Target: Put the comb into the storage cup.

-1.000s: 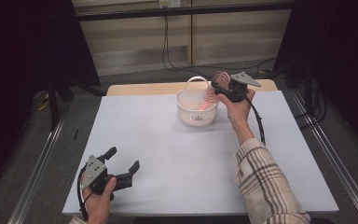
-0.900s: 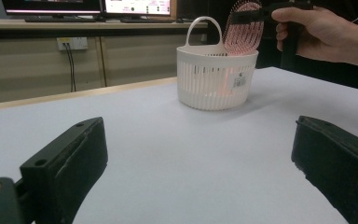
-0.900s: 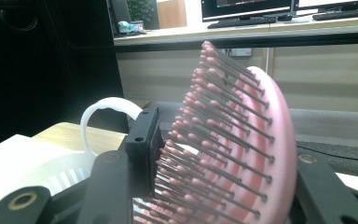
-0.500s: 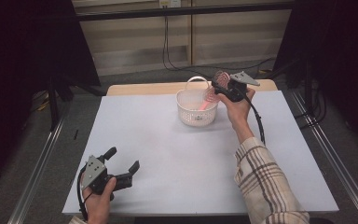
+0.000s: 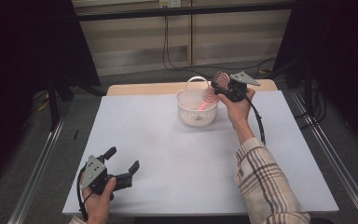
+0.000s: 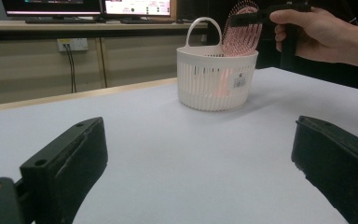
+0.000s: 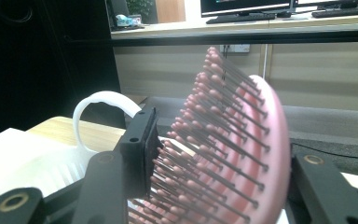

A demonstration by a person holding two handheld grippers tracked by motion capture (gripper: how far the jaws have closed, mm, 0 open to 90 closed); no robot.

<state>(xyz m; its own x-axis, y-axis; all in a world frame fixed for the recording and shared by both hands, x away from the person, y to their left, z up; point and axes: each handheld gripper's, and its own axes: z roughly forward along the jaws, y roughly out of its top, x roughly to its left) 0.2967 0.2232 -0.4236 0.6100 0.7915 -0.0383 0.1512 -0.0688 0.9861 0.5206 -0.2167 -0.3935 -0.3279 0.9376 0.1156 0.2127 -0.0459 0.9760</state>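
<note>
A pink hairbrush (image 5: 221, 77) stands tilted over a white slatted basket (image 5: 196, 111) at the table's far middle, its handle reaching down inside the basket. My right gripper (image 5: 222, 84) is shut on the brush head: one pad presses the bristle tips, the other sits behind the brush's back (image 7: 274, 140). The basket's loop handle (image 7: 98, 103) shows beyond the right gripper (image 7: 214, 156). Near the front left edge my left gripper (image 5: 123, 158) rests on the table, open, with nothing between its jaws (image 6: 200, 158). From there the basket (image 6: 214, 81) and brush (image 6: 243, 30) stand far ahead.
The light grey table top (image 5: 168, 154) stretches between the two hands. A wooden strip (image 5: 144, 87) runs along its far edge. Metal rails (image 5: 42, 172) flank the table, with cables on the wall behind.
</note>
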